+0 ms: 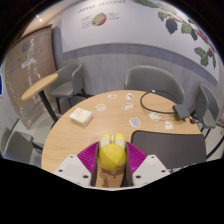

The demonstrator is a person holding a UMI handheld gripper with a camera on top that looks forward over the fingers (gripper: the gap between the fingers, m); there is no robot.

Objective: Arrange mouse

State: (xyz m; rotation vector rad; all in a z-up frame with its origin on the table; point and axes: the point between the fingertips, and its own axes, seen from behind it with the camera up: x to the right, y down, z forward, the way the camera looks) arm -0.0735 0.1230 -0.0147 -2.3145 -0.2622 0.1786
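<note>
A yellow mouse (111, 153) sits between my gripper's (112, 166) two fingers, held above the round wooden table (90, 140). The pink pads (90, 158) press against both sides of the mouse. A black mouse mat (172, 146) lies on the table to the right, just beyond the right finger.
A small box (80, 117) lies on the table's left part. Several small cards and items (128, 98) are scattered at the far side, with a dark cable (158, 108) and a dark device (184, 113) at the far right. Grey chairs (150, 79) stand around the table.
</note>
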